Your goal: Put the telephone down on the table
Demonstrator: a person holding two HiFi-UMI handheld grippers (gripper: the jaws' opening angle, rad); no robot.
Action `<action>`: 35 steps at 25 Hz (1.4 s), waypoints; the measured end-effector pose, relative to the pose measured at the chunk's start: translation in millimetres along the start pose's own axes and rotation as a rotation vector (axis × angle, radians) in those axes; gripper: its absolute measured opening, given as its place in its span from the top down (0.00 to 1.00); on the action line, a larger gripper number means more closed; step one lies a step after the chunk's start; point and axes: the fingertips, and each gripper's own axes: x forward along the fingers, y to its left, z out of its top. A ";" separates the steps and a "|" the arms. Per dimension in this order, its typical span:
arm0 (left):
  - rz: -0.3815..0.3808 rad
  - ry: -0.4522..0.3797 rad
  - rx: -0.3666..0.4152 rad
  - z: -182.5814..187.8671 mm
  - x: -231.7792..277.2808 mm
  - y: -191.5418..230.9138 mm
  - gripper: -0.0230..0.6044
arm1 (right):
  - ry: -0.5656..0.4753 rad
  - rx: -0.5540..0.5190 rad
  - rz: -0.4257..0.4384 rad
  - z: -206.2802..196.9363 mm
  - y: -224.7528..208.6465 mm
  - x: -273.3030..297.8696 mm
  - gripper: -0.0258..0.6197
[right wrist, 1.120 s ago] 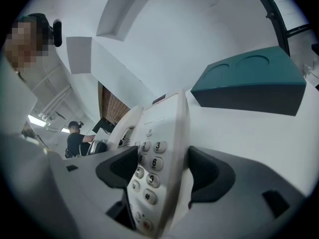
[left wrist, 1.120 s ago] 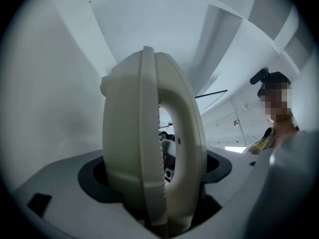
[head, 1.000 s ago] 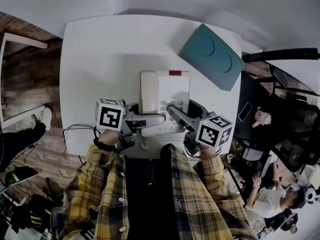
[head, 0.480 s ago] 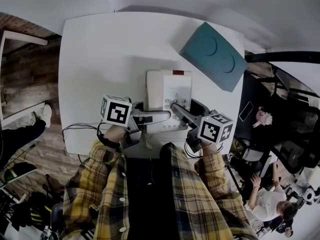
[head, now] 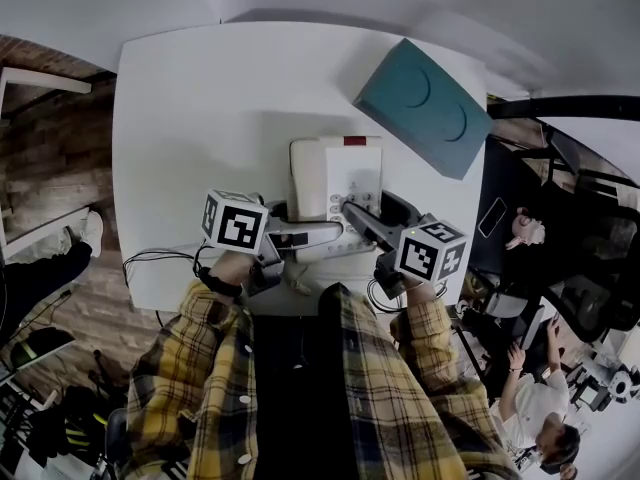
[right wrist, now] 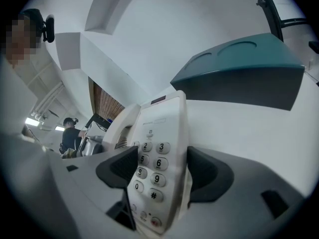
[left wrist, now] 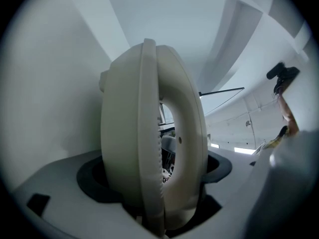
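A white push-button telephone (head: 335, 173) lies flat over the near part of the white table (head: 200, 118), keypad up. My left gripper (head: 318, 236) is shut on its near left end, where the handset (left wrist: 149, 148) fills the left gripper view edge-on between the dark pads. On the phone's near right end my right gripper (head: 360, 216) is shut, with the keypad (right wrist: 152, 158) clamped between its two pads. I cannot tell whether the phone's underside touches the tabletop.
A teal box (head: 422, 108) lies at the table's far right corner, just beyond the phone, also visible as the teal box (right wrist: 244, 73) in the right gripper view. A thin cable (head: 160, 260) hangs off the near left edge. People (head: 530, 398) sit at the right.
The telephone and both grippers have shifted a little farther onto the table, away from my body. Both grips are unchanged.
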 end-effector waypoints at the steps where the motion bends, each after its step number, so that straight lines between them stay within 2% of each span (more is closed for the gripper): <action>1: 0.009 0.004 0.010 -0.7 -0.1 0.7 0.29 | 0.000 -0.003 -0.003 -0.2 -0.1 0.1 0.50; 8: 0.113 0.079 0.082 -9.0 1.1 14.6 0.29 | -0.001 -0.009 -0.023 -3.1 -4.6 0.9 0.50; 17: 0.163 0.135 0.042 -9.3 -0.3 11.6 0.29 | -0.008 -0.013 -0.029 -1.6 -4.4 2.5 0.50; 27: 0.232 0.145 0.026 -8.5 -5.1 14.8 0.28 | -0.012 -0.026 -0.048 -3.2 -5.2 2.6 0.50; 29: 0.268 0.153 0.047 -7.4 -7.8 16.7 0.29 | -0.015 -0.029 -0.052 -2.8 -5.9 1.7 0.50; 32: 0.360 0.170 0.119 -2.8 -16.2 22.5 0.29 | -0.028 -0.061 -0.066 0.7 -6.9 -1.6 0.50; 35: 0.368 0.167 0.111 -0.7 -18.7 23.7 0.29 | -0.032 -0.098 -0.078 6.0 -6.0 -1.5 0.50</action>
